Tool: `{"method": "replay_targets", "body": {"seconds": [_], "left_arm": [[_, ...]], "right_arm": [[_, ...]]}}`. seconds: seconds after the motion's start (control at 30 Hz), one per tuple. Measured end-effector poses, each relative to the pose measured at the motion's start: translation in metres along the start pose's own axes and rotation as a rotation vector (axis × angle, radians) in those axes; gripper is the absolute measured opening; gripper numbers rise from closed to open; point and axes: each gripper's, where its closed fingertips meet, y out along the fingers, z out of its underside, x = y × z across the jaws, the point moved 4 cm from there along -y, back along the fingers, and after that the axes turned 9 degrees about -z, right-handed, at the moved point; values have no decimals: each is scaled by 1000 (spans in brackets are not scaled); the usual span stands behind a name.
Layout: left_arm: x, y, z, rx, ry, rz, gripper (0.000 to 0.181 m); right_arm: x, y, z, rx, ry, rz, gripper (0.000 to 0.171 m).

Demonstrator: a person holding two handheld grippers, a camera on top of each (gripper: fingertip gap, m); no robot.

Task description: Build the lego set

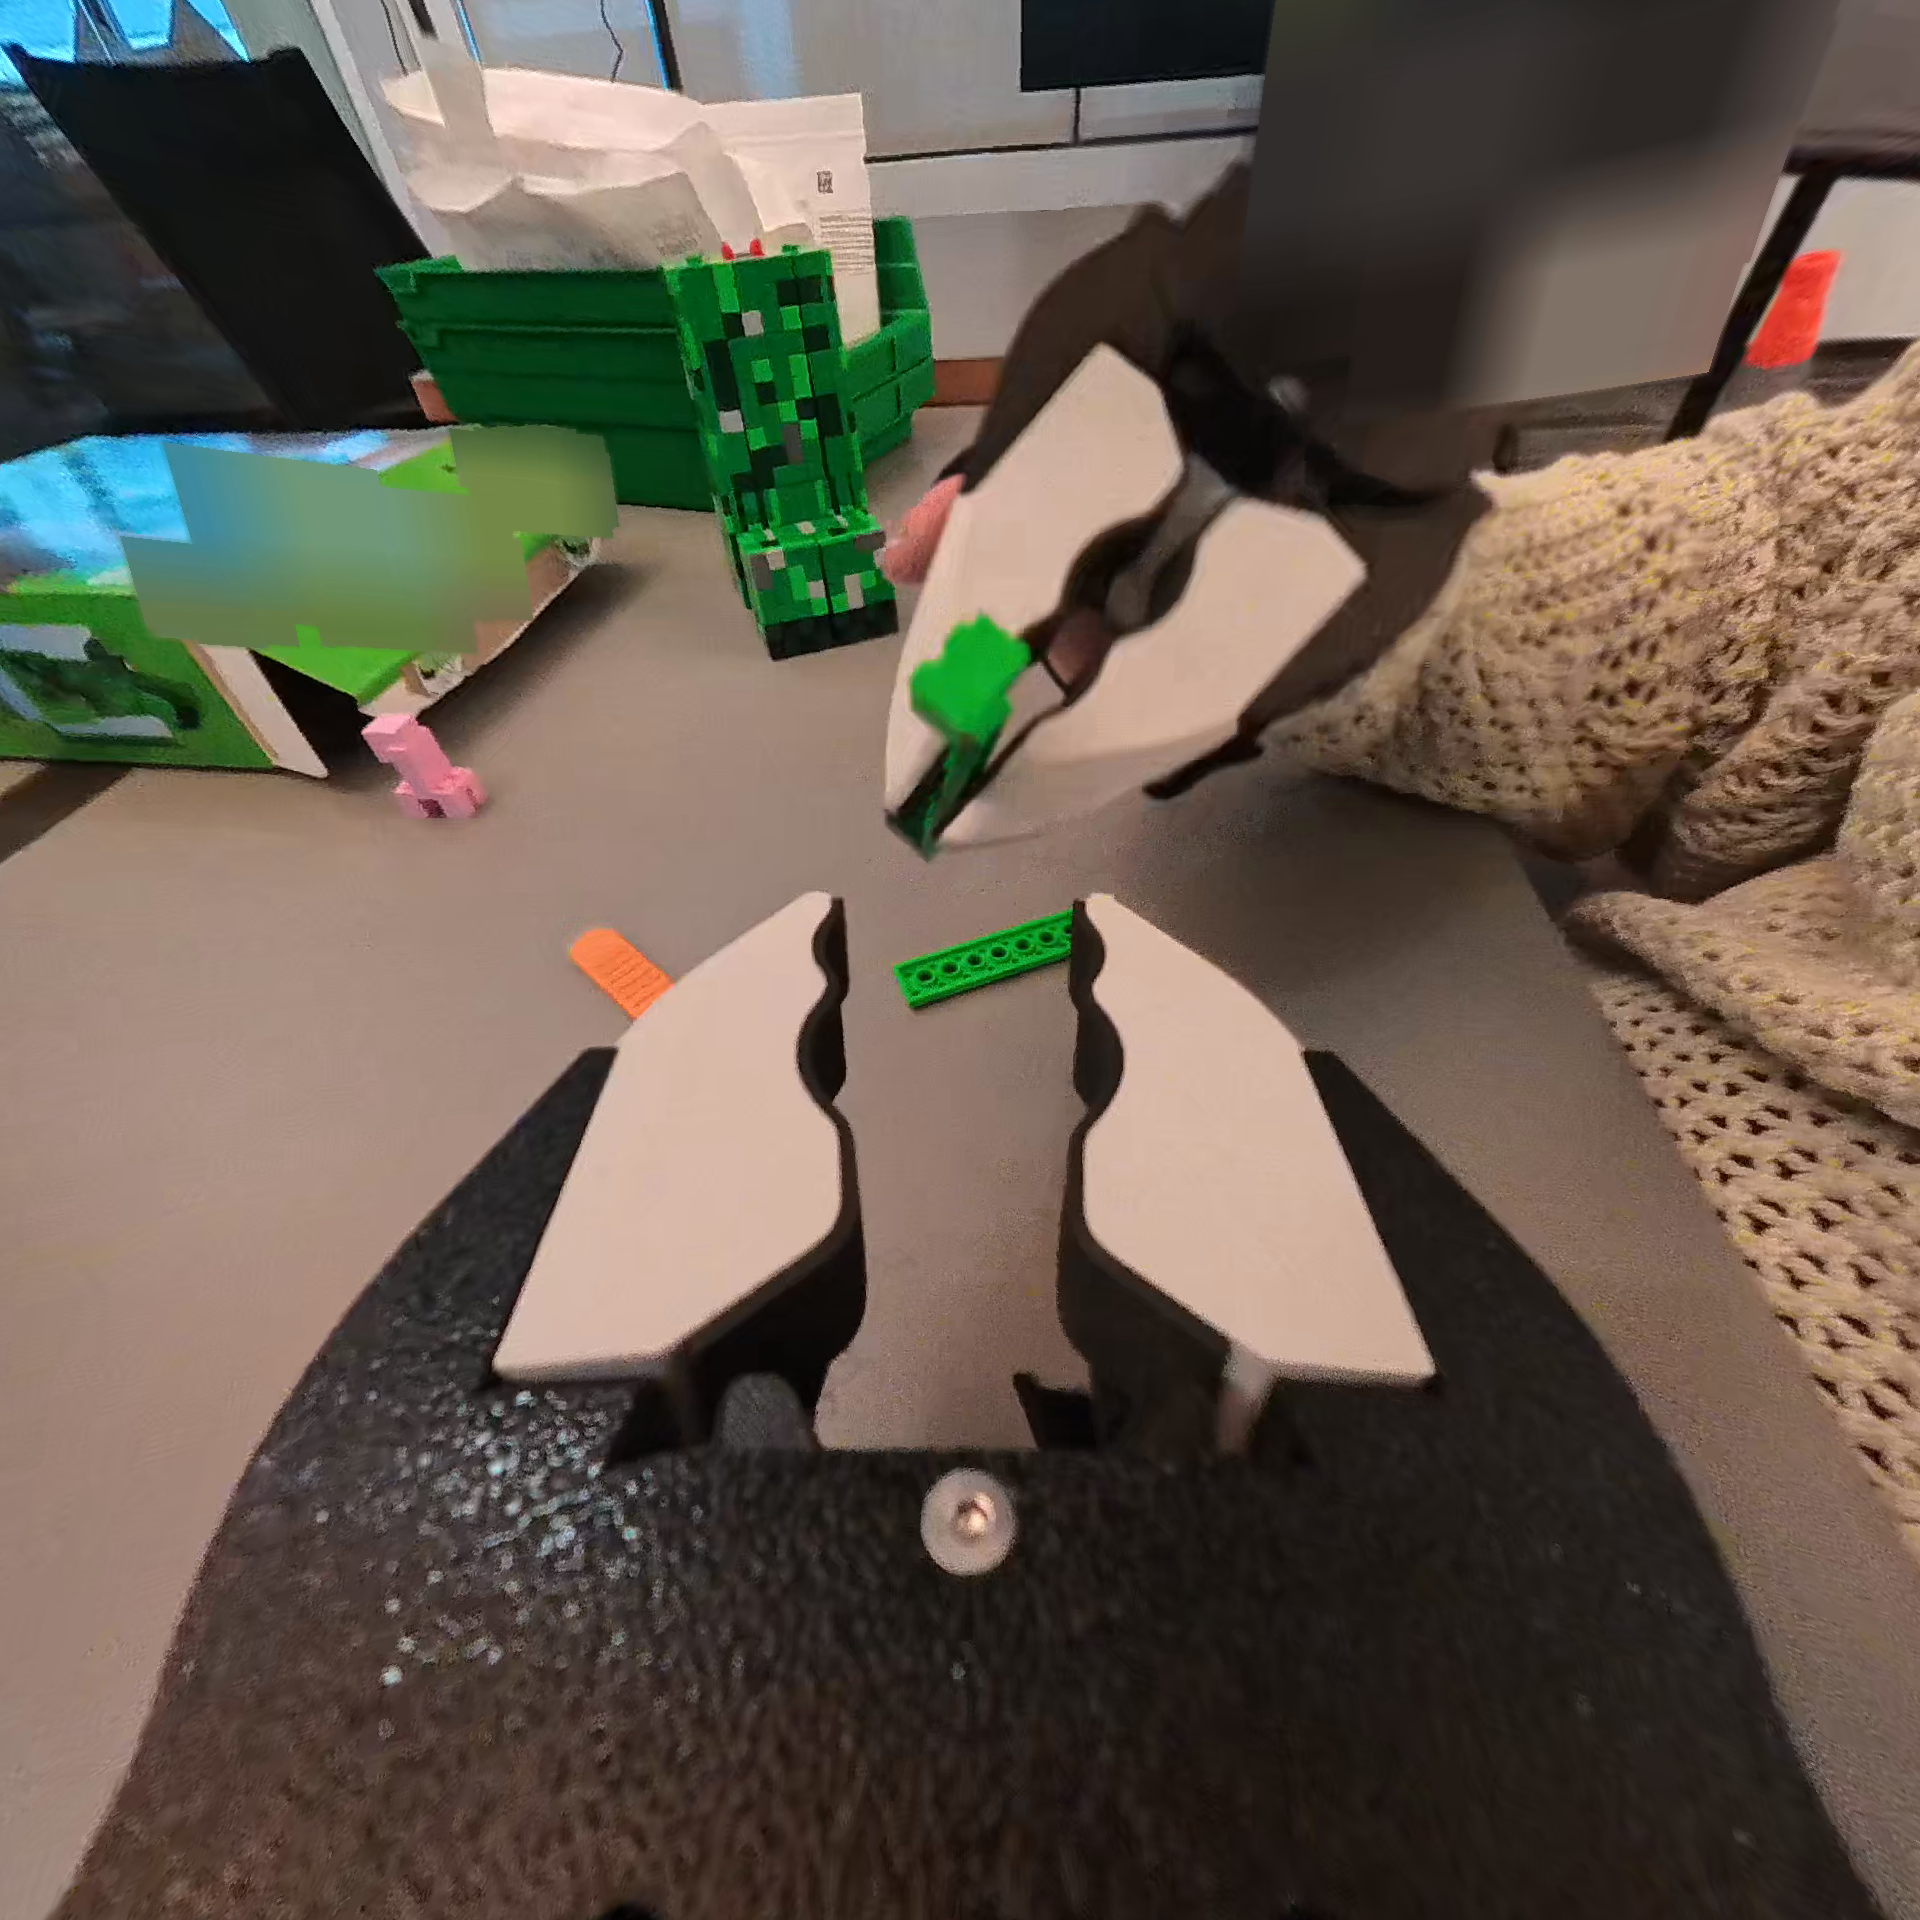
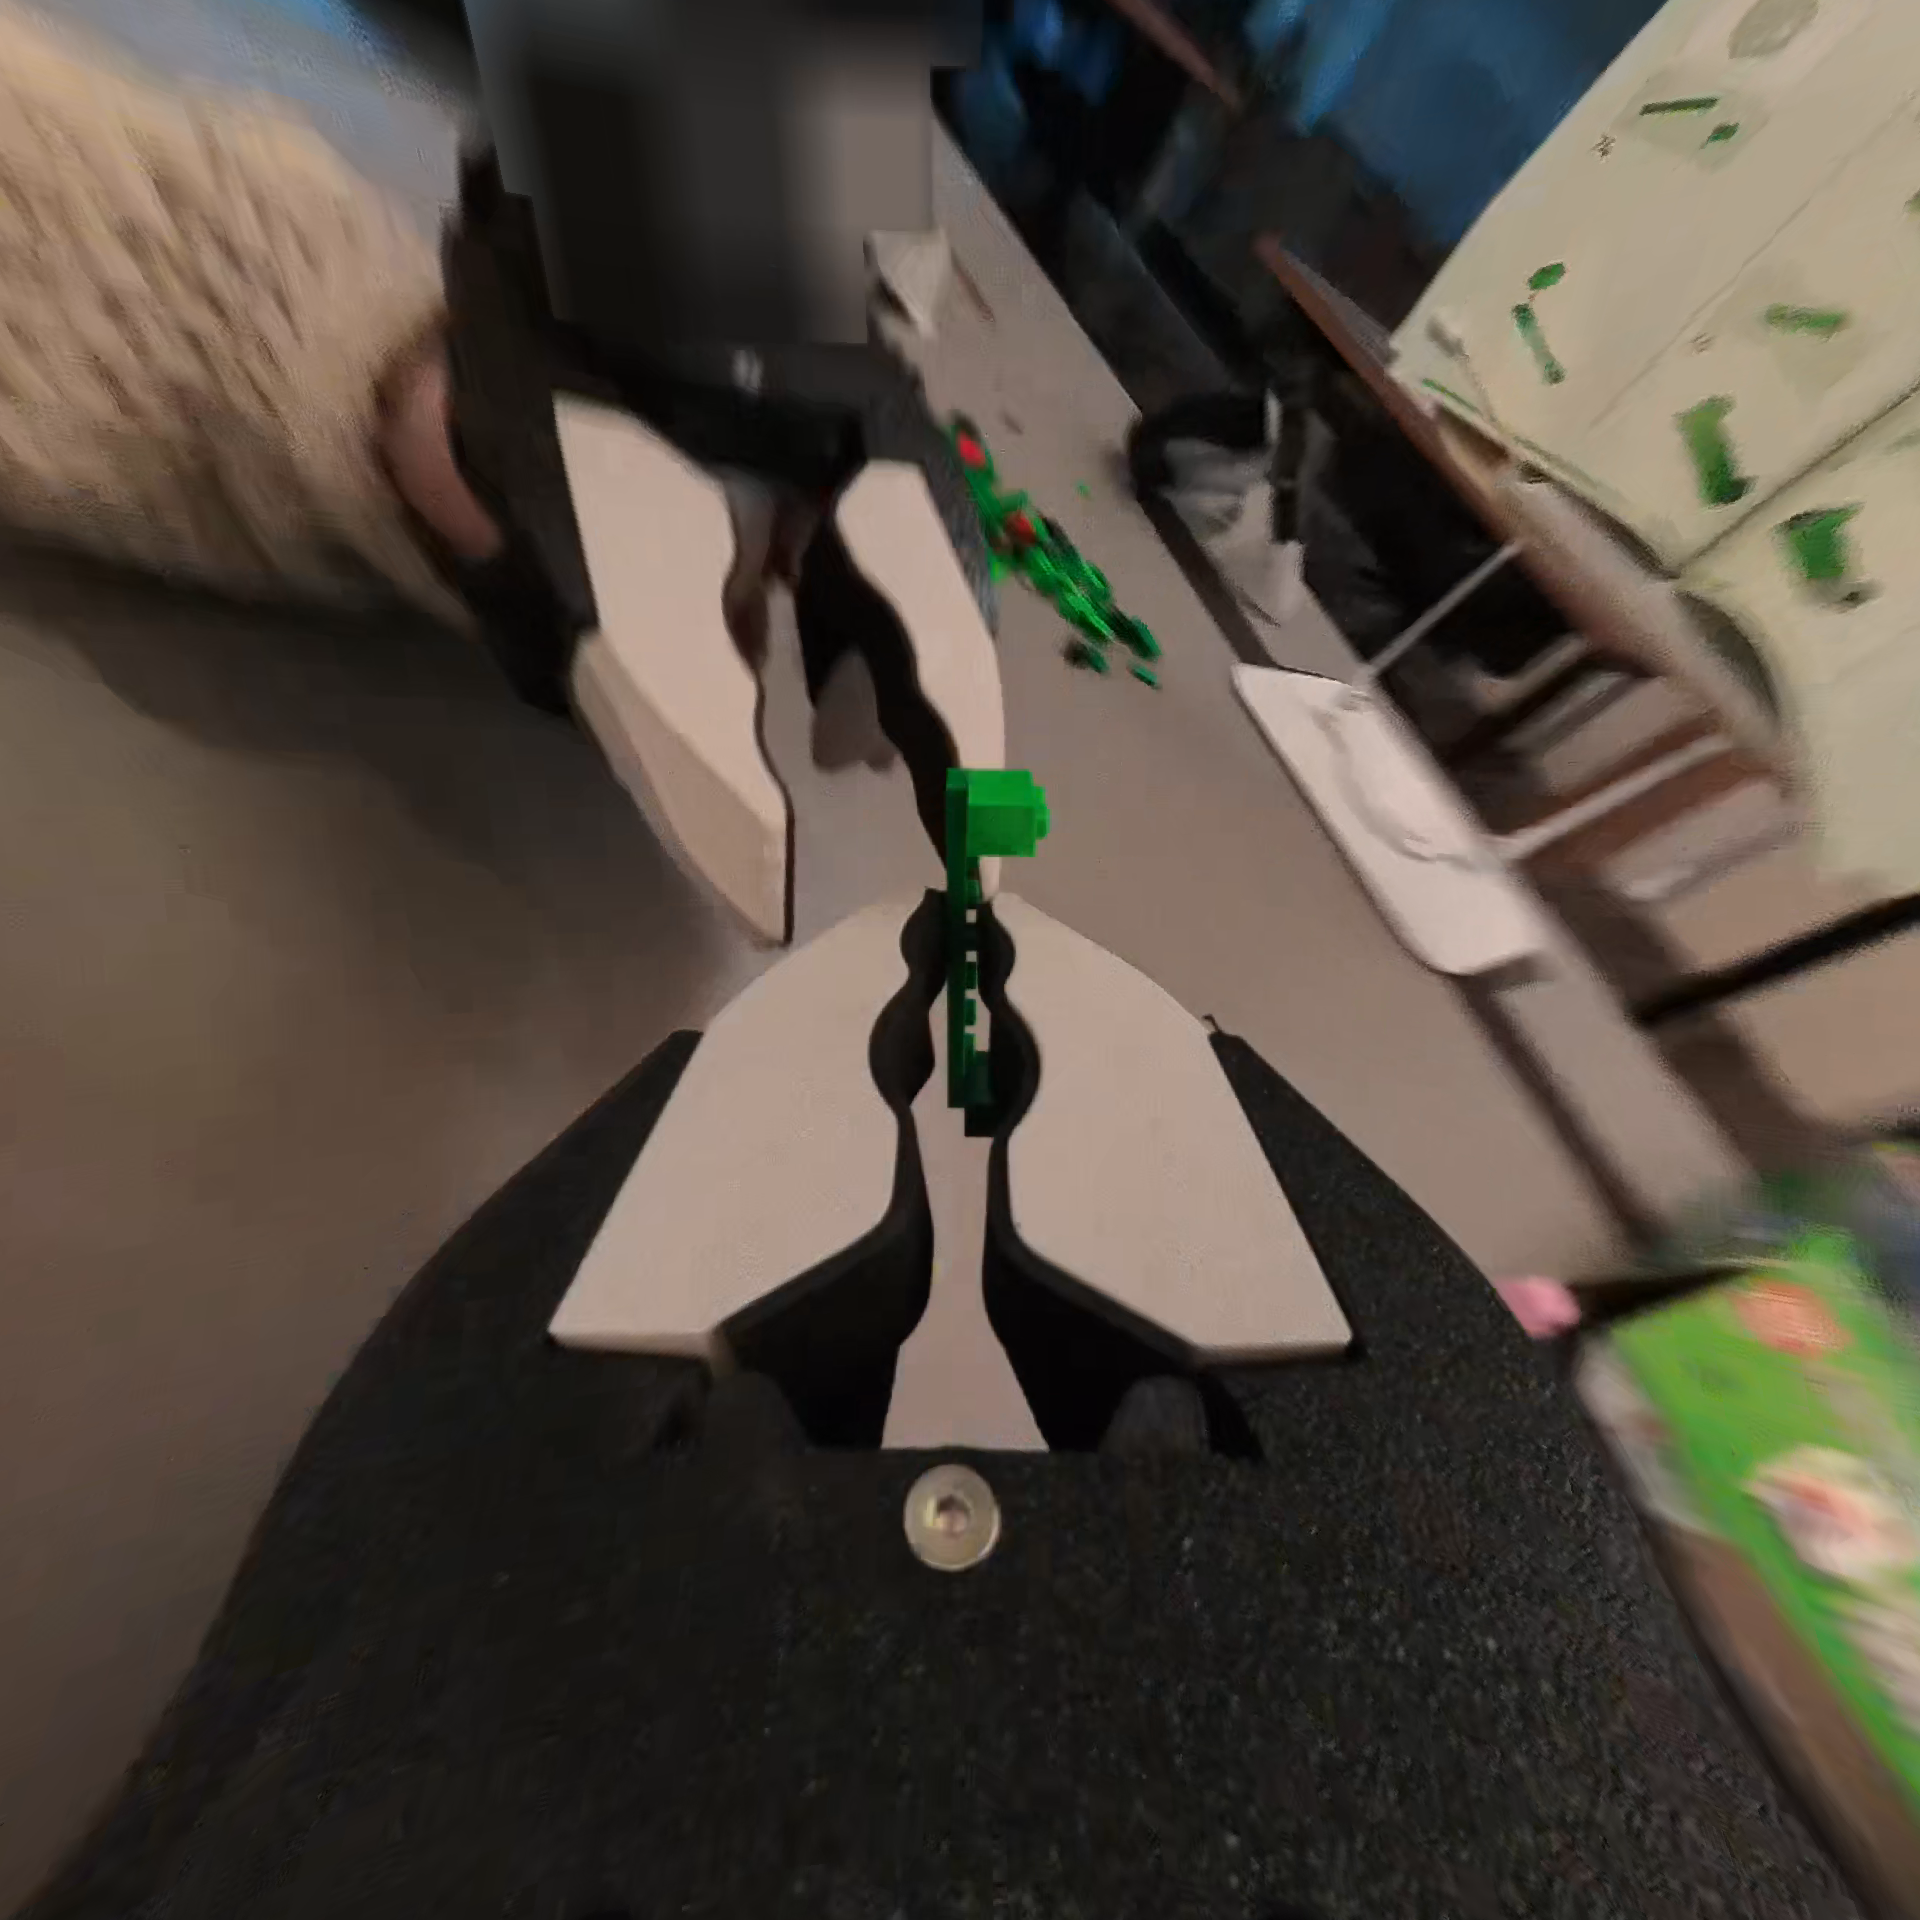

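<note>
My left gripper is open and empty, low over the grey table. A flat green plate with a row of studs lies on the table just beyond its fingertips. My right gripper is shut on a long green plate with a small green brick on its end, held on edge. It shows in the left wrist view too, tilted down above the flat plate, with the green piece between its fingers. The left gripper appears open in the right wrist view, just beyond the held piece.
A tall green pixel-patterned Lego figure stands behind, before a green brick wall and white paper bags. A green set box, a pink figure and an orange separator lie left. A knit sleeve is right.
</note>
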Motion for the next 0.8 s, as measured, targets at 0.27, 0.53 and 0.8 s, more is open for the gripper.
{"method": "replay_targets", "body": {"seconds": [0.27, 0.53, 0.8], "left_arm": [[-12, -8, -23, -175, 38, 21, 41], [-20, -11, -26, -177, 728, -327, 93], [-27, 1, -10, -128, 807, -304, 96]], "right_arm": [[-1, -16, -12, -388, 467, -406, 5], [-6, -8, -8, -452, 850, -636, 5], [7, 2, -15, -404, 922, -703, 5]]}}
